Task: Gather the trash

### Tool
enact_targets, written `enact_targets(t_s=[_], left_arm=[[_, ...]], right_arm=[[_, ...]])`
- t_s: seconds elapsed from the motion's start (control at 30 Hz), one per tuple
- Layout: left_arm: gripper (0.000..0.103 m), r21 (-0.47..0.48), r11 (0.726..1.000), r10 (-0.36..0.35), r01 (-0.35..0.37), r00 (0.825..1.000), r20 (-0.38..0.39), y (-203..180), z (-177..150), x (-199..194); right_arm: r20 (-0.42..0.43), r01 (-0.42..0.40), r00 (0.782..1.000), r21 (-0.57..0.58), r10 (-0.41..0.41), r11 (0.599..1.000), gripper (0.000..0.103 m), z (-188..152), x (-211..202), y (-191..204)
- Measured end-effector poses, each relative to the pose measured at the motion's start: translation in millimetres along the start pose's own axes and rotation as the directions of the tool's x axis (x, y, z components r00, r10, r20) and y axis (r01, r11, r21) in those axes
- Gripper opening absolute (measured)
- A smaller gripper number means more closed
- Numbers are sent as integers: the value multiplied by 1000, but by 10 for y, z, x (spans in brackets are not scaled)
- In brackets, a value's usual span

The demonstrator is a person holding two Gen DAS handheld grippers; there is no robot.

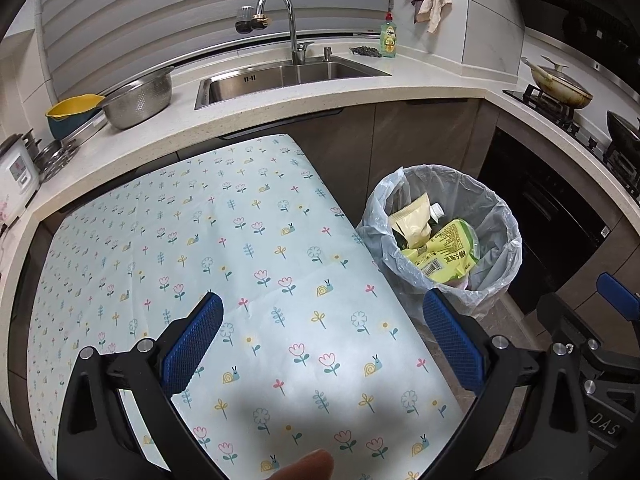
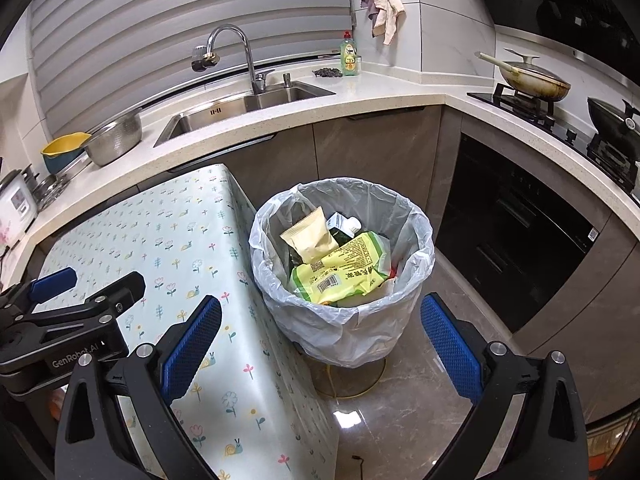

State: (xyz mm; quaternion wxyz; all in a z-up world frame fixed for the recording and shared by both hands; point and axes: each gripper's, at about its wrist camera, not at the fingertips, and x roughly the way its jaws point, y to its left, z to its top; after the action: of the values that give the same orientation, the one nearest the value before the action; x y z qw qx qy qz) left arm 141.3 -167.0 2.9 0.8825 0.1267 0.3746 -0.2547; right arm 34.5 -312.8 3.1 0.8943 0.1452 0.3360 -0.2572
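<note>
A white bin with a clear liner [image 2: 344,320] stands on the floor beside the table; in the left wrist view the bin [image 1: 496,240] is at the table's right edge. Inside lie a yellow-green packet [image 2: 340,268], a beige pouch [image 2: 310,236] and a white bottle [image 2: 344,226]. My right gripper [image 2: 320,316] hovers open before the bin, nothing between its blue pads. Over the flowered tablecloth [image 1: 240,260] my left gripper [image 1: 322,312] stands open and empty. The left gripper [image 2: 88,284] also shows at the left of the right wrist view.
The kitchen counter with a sink [image 1: 288,76] runs behind the table, bearing a steel colander [image 1: 138,98], a yellow bowl [image 1: 74,110] and a soap bottle [image 1: 388,36]. A stove with pans [image 2: 532,80] is on the right, an oven [image 2: 516,248] below it. A fingertip [image 1: 308,466] shows at the bottom.
</note>
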Motion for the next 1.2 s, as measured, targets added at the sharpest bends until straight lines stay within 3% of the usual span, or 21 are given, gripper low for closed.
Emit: enact_targets(t_s=[1.2], left_arm=[[96,34,998,44,-44,999,-1,-146,-64,93]], right_arm=[[-14,18,1000,21,-18,1000,96,-20,103,-145]])
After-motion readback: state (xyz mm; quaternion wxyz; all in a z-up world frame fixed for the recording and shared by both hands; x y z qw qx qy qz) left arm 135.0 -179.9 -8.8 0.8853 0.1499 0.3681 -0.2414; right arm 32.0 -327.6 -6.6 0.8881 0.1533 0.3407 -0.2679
